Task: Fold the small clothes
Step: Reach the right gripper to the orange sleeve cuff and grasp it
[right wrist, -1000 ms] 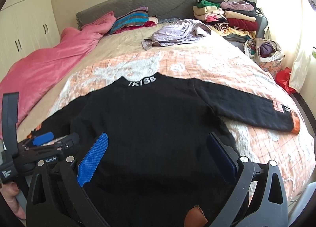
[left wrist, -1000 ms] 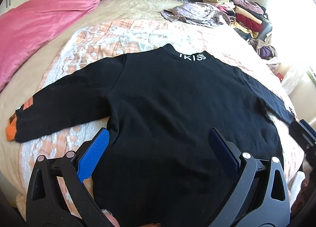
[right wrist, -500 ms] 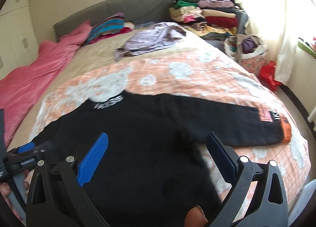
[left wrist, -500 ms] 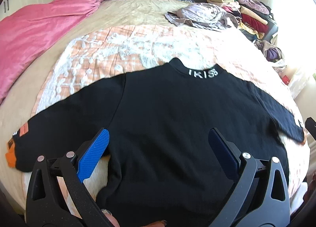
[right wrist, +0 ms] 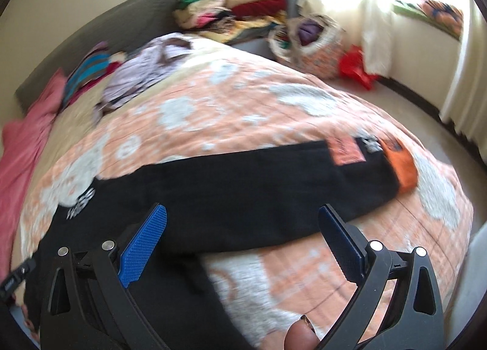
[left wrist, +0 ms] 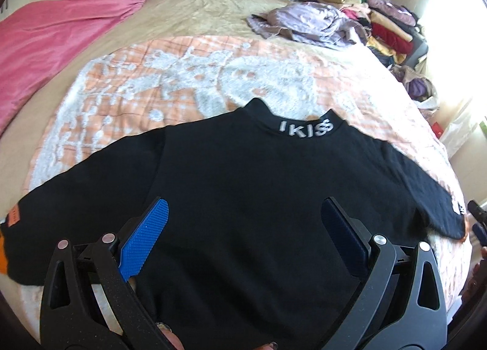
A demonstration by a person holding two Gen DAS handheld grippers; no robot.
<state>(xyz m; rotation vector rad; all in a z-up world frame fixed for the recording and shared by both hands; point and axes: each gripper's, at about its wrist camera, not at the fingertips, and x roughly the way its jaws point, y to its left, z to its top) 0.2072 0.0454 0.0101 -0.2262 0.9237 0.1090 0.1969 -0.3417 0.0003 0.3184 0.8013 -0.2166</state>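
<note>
Hovering over the long-sleeved black knit sweater (left wrist: 258, 197) spread flat on the peach-and-white patterned quilt (left wrist: 182, 76), your left gripper (left wrist: 243, 228) and right gripper (right wrist: 242, 229) both gape wide, holding nothing.

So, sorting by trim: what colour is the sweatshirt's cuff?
Orange cuff, clearest in the right wrist view.
</note>
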